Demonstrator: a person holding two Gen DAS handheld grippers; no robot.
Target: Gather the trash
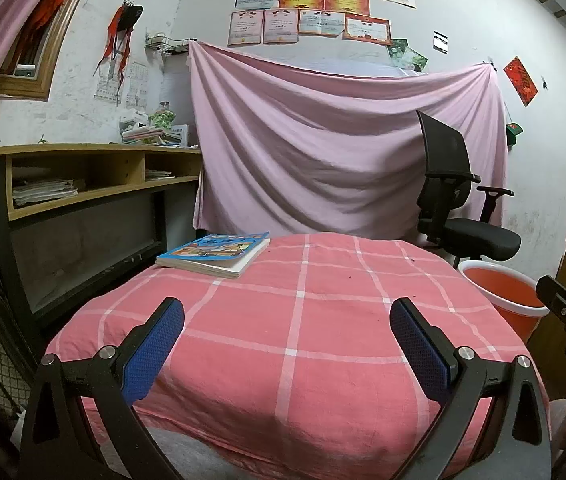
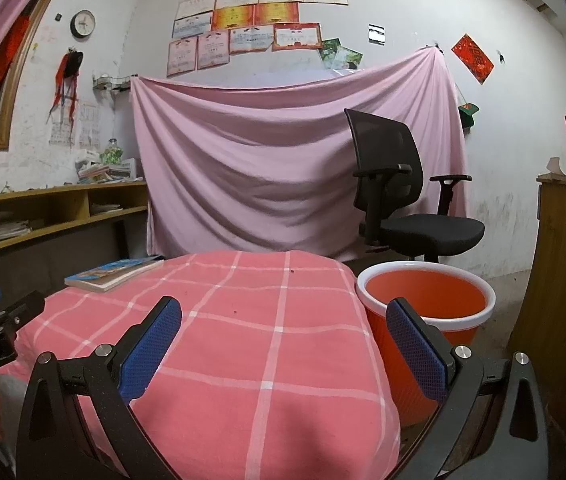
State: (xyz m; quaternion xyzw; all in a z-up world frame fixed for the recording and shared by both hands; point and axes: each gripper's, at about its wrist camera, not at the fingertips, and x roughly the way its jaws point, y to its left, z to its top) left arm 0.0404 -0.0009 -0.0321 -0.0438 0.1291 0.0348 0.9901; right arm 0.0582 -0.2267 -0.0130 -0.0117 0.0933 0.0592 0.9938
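Observation:
An orange bin with a white rim (image 2: pixel 427 300) stands on the floor to the right of a table covered in a pink checked cloth (image 1: pixel 295 320); the same bin (image 1: pixel 503 292) shows at the right of the left wrist view. My left gripper (image 1: pixel 287 312) hangs open above the near part of the cloth, nothing between its blue pads. My right gripper (image 2: pixel 283 316) is open too, over the cloth's right edge, its right finger in front of the bin. Tiny dark specks (image 2: pixel 292 270) dot the cloth. No larger trash shows on the cloth.
A blue-covered book (image 1: pixel 215 252) lies at the cloth's far left corner. A black office chair (image 2: pixel 399 200) stands behind the bin, before a hanging pink sheet (image 1: pixel 343 148). A wooden shelf desk (image 1: pixel 95 176) runs along the left, a wooden cabinet (image 2: pixel 563 264) at right.

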